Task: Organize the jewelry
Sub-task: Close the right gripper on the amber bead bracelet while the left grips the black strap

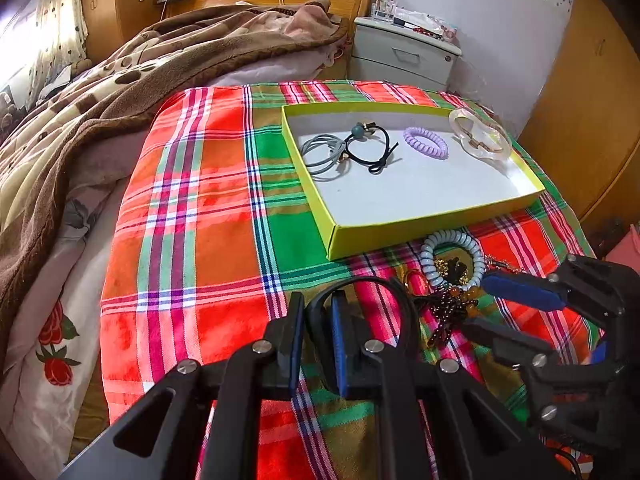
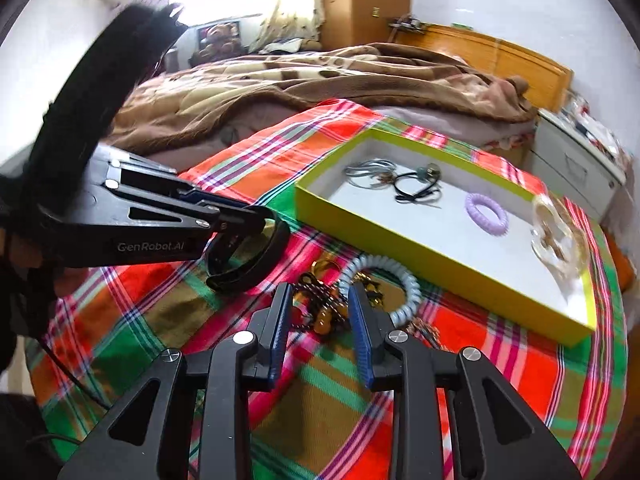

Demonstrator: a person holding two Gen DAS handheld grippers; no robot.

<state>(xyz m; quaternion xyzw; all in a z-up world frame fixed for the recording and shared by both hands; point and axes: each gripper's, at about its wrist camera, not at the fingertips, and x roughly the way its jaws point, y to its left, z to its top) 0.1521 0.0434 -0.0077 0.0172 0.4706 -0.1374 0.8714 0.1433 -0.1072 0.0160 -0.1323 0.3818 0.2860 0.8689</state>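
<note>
A yellow-green box (image 1: 400,236) (image 2: 400,249) lies on the plaid cloth and holds grey hair ties (image 1: 324,152), a black hair tie (image 1: 370,148), a purple coil tie (image 1: 425,143) and a clear bangle (image 1: 480,138). In front of it lie a pale blue coil tie (image 1: 450,237) (image 2: 414,286) and tangled dark and amber beads (image 1: 448,316) (image 2: 322,322). My left gripper (image 1: 318,300) (image 2: 260,216) is shut on a black band (image 1: 376,282) (image 2: 256,268). My right gripper (image 2: 320,304) (image 1: 477,303) hangs open just over the beads, its pads not touching them.
The plaid cloth (image 1: 200,240) covers the foot of a bed, with a brown blanket (image 1: 120,92) behind it. A white nightstand (image 1: 404,56) and wooden wardrobes stand beyond the box. A black furry sleeve (image 2: 80,100) reaches in behind the left gripper.
</note>
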